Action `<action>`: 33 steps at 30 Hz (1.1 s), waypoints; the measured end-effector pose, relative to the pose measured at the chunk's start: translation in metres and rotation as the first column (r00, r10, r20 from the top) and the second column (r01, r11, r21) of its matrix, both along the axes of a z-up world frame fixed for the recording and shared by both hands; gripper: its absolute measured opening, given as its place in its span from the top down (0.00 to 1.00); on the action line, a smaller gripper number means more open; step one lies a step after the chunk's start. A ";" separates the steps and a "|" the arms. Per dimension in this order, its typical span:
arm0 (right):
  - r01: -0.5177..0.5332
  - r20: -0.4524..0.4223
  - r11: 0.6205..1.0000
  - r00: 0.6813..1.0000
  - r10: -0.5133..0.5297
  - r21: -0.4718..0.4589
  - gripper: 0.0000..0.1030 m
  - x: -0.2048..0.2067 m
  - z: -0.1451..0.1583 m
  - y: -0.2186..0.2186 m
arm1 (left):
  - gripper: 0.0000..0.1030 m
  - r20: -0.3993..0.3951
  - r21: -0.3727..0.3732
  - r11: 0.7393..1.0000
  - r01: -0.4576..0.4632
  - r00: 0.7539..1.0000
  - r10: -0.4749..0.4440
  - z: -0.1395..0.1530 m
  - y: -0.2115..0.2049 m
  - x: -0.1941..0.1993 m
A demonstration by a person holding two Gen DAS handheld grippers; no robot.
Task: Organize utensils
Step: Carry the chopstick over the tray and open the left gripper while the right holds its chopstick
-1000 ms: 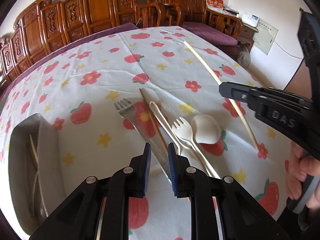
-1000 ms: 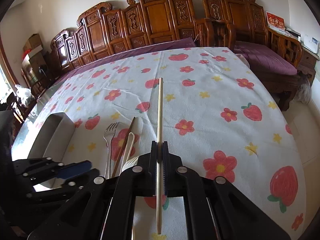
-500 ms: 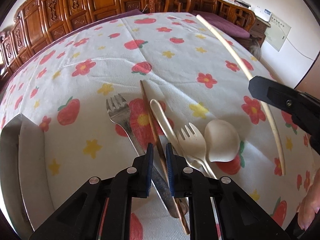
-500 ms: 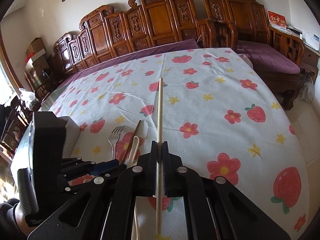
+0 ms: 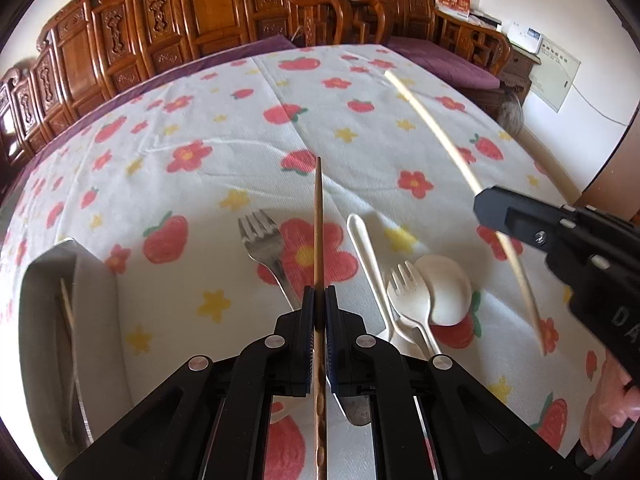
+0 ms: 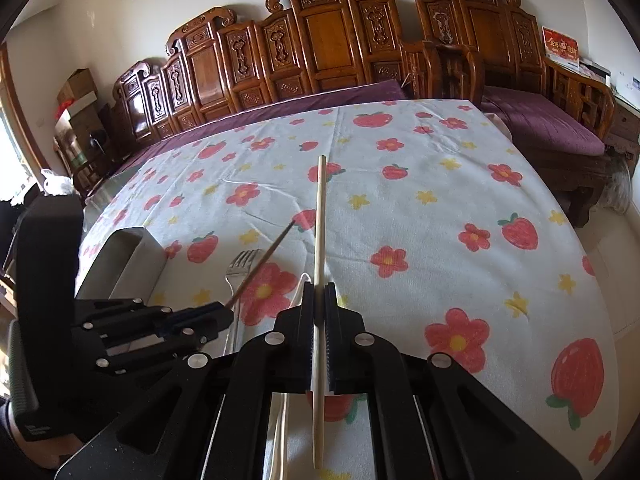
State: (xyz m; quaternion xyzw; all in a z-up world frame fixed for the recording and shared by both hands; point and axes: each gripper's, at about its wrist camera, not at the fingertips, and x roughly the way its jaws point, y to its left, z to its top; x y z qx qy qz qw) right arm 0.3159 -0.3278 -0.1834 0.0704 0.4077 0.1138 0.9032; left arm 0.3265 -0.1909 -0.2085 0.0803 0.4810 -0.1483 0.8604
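My left gripper (image 5: pixel 319 300) is shut on a brown wooden chopstick (image 5: pixel 318 224) and holds it above the table, pointing away. My right gripper (image 6: pixel 319 296) is shut on a pale chopstick (image 6: pixel 319 216) and also shows in the left wrist view (image 5: pixel 486 204), up at the right. On the strawberry-print tablecloth lie a metal fork (image 5: pixel 262 246), a cream knife (image 5: pixel 366 252), a cream fork (image 5: pixel 408 292) and a cream spoon (image 5: pixel 444 288). A grey utensil holder (image 5: pixel 44 320) at the left holds a thin stick (image 5: pixel 68 312).
The utensil holder also shows in the right wrist view (image 6: pixel 132 256), left of the metal fork (image 6: pixel 240 268). Carved wooden chairs (image 6: pixel 320 48) line the table's far edge. The table's right edge (image 6: pixel 568 216) drops to the floor.
My left gripper closed on the brown chopstick and lifted it off the cloth. The right gripper kept hold of the pale chopstick.
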 end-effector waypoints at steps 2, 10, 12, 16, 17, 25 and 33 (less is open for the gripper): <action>-0.010 0.005 1.000 1.000 0.010 -0.002 0.94 -0.001 0.001 0.004 | 0.96 0.013 0.002 1.000 0.002 1.000 -0.002 0.007 0.002 -0.002; -0.047 0.024 0.999 0.999 0.047 -0.004 0.94 -0.006 0.009 0.020 | 0.96 0.054 0.002 1.000 -0.003 0.999 0.003 0.030 0.018 -0.009; -0.057 0.033 0.998 0.998 0.057 -0.002 0.94 -0.008 0.013 0.025 | 0.96 0.061 0.000 1.000 -0.008 0.998 0.008 0.033 0.023 -0.010; -0.080 0.047 0.997 0.996 0.080 0.001 0.94 -0.012 0.019 0.035 | 0.96 0.074 -0.009 1.000 -0.015 0.997 0.016 0.041 0.037 -0.014; -0.084 0.049 0.996 0.995 0.084 0.000 0.94 -0.012 0.020 0.037 | 0.96 0.078 -0.011 1.000 -0.017 0.997 0.017 0.042 0.041 -0.015; -0.133 0.067 0.991 0.989 0.134 -0.016 0.94 -0.016 0.026 0.066 | 0.96 0.094 -0.032 0.999 -0.026 0.995 0.028 0.050 0.072 -0.020; -0.163 0.058 0.986 0.984 0.166 -0.039 0.94 -0.014 0.021 0.088 | 0.96 0.107 -0.055 0.998 -0.040 0.993 0.045 0.056 0.103 -0.023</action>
